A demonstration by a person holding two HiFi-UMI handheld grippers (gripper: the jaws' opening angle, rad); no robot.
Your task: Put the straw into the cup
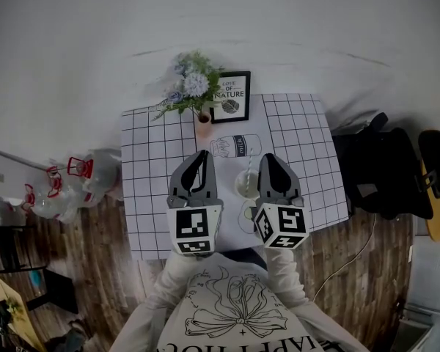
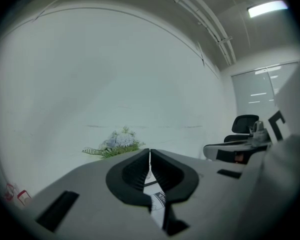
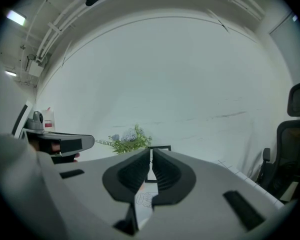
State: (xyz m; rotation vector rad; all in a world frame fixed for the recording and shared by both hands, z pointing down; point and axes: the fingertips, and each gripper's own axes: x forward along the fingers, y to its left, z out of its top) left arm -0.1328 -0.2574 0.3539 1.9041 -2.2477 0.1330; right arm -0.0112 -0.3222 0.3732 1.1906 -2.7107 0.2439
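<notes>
White grid-printed tablecloth [image 1: 154, 196], head view, bears the small pale round cup [image 1: 246, 185] nearer the right gripper [image 1: 268, 161] than the left gripper [image 1: 200, 157], a thin pale straw [image 1: 249, 167] apparently extending beyond it, away from the person; left gripper view, then right gripper view: jaws pressed together, nothing held.

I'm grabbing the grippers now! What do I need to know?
Left gripper: shut, empty, over the table.
Right gripper: shut, empty too.
The cup stands on the table between them.
A thin line at the cup looks like the straw; it is too small to tell whether it is already in.
Left to do: check, and if it is out, pick it up and put it in the cup.
</notes>
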